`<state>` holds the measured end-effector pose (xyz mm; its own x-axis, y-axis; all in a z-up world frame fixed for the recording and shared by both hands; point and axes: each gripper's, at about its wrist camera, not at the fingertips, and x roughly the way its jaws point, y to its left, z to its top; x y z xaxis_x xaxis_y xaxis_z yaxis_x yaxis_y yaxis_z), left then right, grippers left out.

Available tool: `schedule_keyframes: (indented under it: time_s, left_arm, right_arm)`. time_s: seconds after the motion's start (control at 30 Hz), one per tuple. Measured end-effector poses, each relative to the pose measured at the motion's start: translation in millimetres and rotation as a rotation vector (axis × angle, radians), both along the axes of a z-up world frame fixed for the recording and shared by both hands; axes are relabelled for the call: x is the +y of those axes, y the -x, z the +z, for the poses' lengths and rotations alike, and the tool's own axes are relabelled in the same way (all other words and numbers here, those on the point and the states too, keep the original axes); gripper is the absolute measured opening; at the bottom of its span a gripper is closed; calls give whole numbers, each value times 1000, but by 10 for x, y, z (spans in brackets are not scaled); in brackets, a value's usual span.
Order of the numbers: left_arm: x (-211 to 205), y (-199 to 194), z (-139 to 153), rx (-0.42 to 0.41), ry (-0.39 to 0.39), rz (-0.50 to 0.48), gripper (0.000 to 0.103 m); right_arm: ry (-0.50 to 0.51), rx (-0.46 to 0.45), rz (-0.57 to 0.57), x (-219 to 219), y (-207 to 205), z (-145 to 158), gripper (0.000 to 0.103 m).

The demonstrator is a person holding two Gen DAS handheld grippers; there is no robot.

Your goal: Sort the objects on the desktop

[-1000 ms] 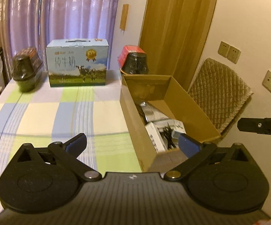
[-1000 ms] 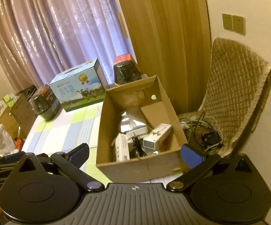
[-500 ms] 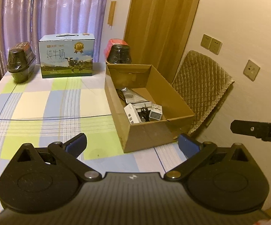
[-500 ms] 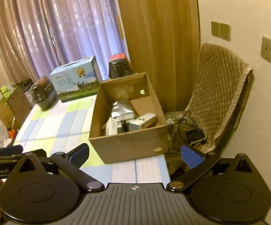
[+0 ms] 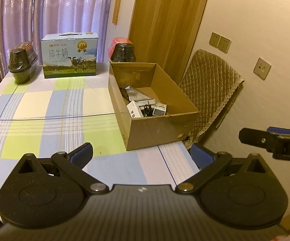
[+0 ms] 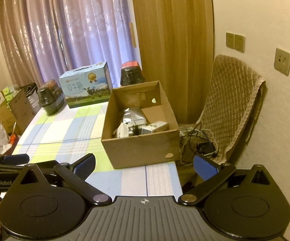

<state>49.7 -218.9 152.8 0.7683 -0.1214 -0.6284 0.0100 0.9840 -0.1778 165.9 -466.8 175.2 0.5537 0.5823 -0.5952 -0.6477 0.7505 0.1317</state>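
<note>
An open cardboard box (image 5: 161,128) (image 6: 141,146) stands at the right edge of the checked tablecloth (image 5: 44,108) (image 6: 64,128). Inside it lie a silver pouch (image 5: 134,94) (image 6: 133,115), small white cartons (image 5: 134,110) (image 6: 155,126) and a black cable. My left gripper (image 5: 142,153) hovers open and empty over the table's near end, short of the box. My right gripper (image 6: 145,164) is also open and empty, above the table's near right corner. Each gripper's tip shows at the edge of the other's view.
At the table's far end stand a blue milk carton case (image 5: 69,60) (image 6: 86,84) and two dark wrapped jars (image 5: 22,60) (image 5: 123,51). A quilted chair (image 5: 209,92) (image 6: 233,104) with cables (image 6: 201,142) stands right of the table. Boxes and bags (image 6: 6,110) crowd the left.
Both grippers have pulled back and up from the box, which now looks smaller and farther away. Both stay open and empty.
</note>
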Motion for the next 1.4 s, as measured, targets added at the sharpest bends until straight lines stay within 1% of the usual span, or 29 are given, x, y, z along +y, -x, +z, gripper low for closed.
schedule_keyframes:
  time_s: [0.23,0.77,1.4]
  left_arm:
    - [4,43,-43,13,15,4,102]
    - [-17,39,-122,28,28,3,102]
    - [-43,54,-139,23,9,15,102]
  right_arm:
    - [-3,11,1,-23,59,-40,101]
    - [14,-9,-16,-61,106,-125,101]
    - [8,-7,-12,-38,111,-141,101]
